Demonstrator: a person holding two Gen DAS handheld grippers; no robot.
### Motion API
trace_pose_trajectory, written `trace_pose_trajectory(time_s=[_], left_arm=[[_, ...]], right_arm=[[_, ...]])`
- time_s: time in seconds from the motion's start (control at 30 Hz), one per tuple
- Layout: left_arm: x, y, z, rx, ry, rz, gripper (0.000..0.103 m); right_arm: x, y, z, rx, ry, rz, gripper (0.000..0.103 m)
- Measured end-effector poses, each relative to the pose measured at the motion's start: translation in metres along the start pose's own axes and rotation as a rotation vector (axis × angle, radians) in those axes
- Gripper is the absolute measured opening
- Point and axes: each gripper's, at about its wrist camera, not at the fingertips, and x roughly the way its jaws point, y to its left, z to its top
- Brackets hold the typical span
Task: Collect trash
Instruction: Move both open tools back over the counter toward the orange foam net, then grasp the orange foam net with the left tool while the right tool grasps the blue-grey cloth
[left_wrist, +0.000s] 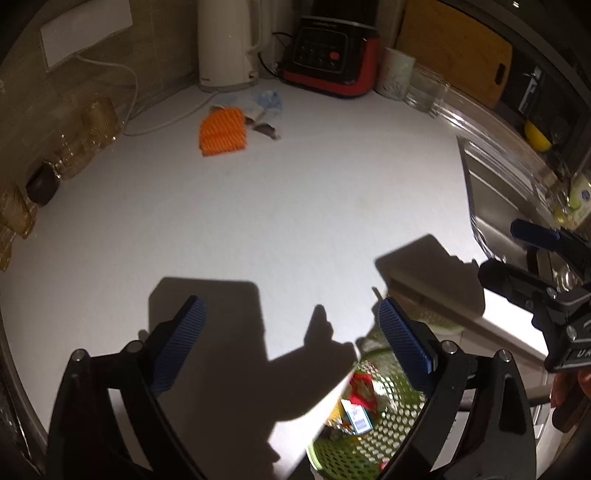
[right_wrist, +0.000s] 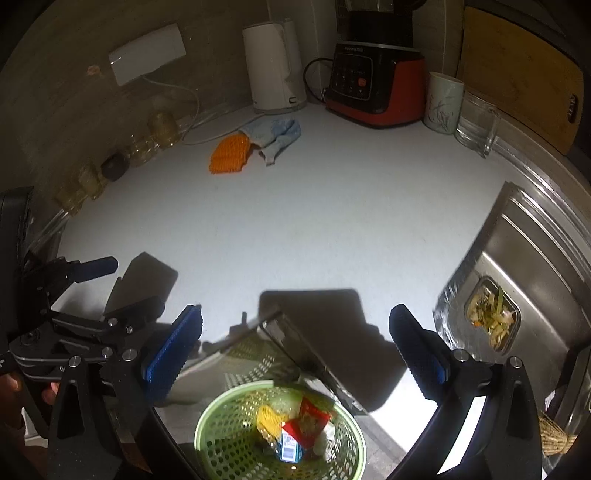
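A green perforated trash basket (right_wrist: 229, 439) stands on the floor below the white countertop's (right_wrist: 295, 229) front edge; it holds a red wrapper (right_wrist: 312, 417), a yellow piece (right_wrist: 271, 421) and a small blue-and-white pack (right_wrist: 290, 450). The same basket (left_wrist: 340, 448) shows at the bottom right of the left wrist view. My right gripper (right_wrist: 295, 341) hangs above the basket, open and empty. My left gripper (left_wrist: 291, 332) is open and empty over the counter's front edge, and appears again (right_wrist: 99, 291) at the left of the right wrist view. The right gripper (left_wrist: 517, 254) shows at the far right of the left wrist view.
An orange scrubber (right_wrist: 229, 153) and a light blue cloth (right_wrist: 277, 134) lie at the back of the counter. Behind stand a white kettle (right_wrist: 275, 70), a red-and-black blender base (right_wrist: 373, 81), a cup (right_wrist: 443, 101) and a glass (right_wrist: 476, 123). Glass jars (right_wrist: 147, 142) line the left wall. The steel sink (right_wrist: 528, 280) holds a container of food scraps (right_wrist: 491, 314).
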Motion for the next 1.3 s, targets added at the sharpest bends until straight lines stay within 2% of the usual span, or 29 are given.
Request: trace_pose_trajectory(time_s=[0.2, 0.47, 0.73, 0.97, 1.13, 1.2, 1.3], left_arm=[[0.026, 0.033, 0.050, -0.036, -0.024, 0.020, 0.091], [0.089, 0.078, 0.125, -0.099, -0.051, 0.018, 0.091], [0.144, 0.097, 0.164, -0.075, -0.031, 0.048, 0.091], [0.170, 0.102, 0.179, -0.084, -0.006, 0.022, 0.090], [0.176, 0.103, 0.182, -0.090, 0.000, 0.008, 0.080], [0.180, 0.106, 0.183, -0.099, 0.012, -0.005, 0.065], [0.180, 0.110, 0.185, -0.105, 0.009, -0.022, 0.053]], right_arm=[[0.028, 0.000, 0.041, 0.025, -0.012, 0.000, 0.101], [0.074, -0.007, 0.097, 0.059, -0.022, -0.027, 0.101], [0.123, -0.012, 0.138, 0.067, -0.005, -0.029, 0.101], [0.147, -0.010, 0.157, 0.060, 0.008, -0.019, 0.101], [0.156, -0.007, 0.162, 0.055, 0.012, -0.016, 0.101], [0.160, -0.007, 0.164, 0.059, 0.016, -0.013, 0.101], [0.167, -0.006, 0.168, 0.058, 0.021, -0.011, 0.101]])
